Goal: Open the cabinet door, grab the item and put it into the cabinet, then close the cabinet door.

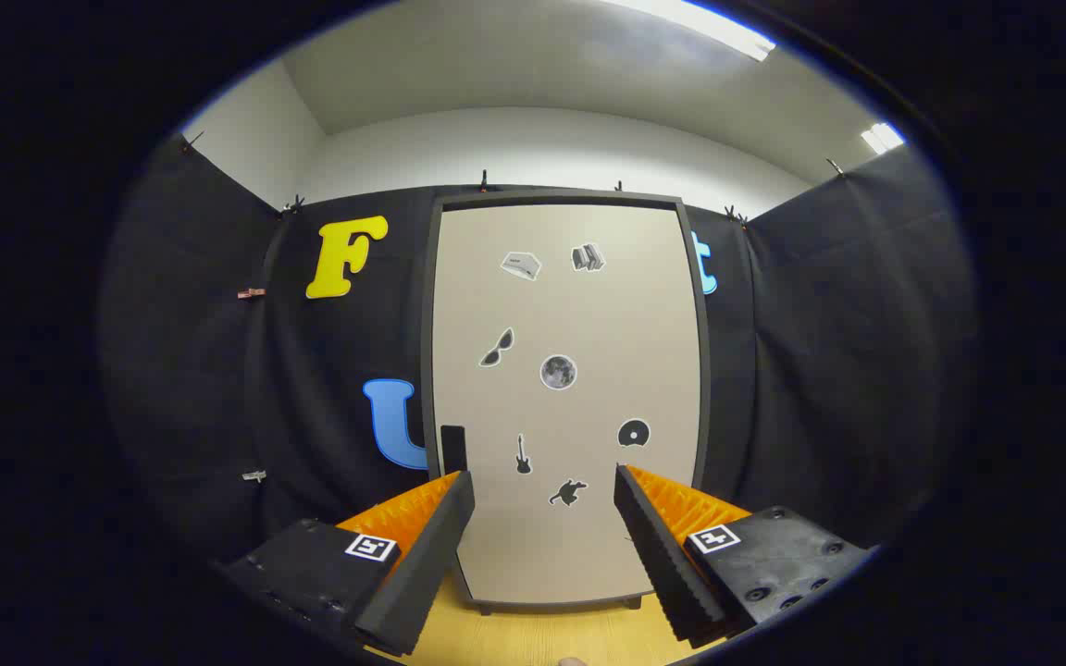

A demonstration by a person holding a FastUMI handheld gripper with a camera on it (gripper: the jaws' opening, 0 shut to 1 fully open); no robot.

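My camera rides just behind my fingers [468,518] and looks level, straight at the shut cabinet door [565,398] from near. The door stands at frame centre; my spread fingers flank its lower part at the bottom.

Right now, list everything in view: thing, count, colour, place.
cabinet: one, dark frame, standing on the wooden surface beyond the fingers
cabinet door: one, beige, shut
handle: one, black, door's left edge, above the left fingertip
stickers: eight, grey and black, scattered over the door
wooden surface: one, light wood, under the cabinet
clips: several, along the cloth wall
gripper: one, fingers open, holding nothing
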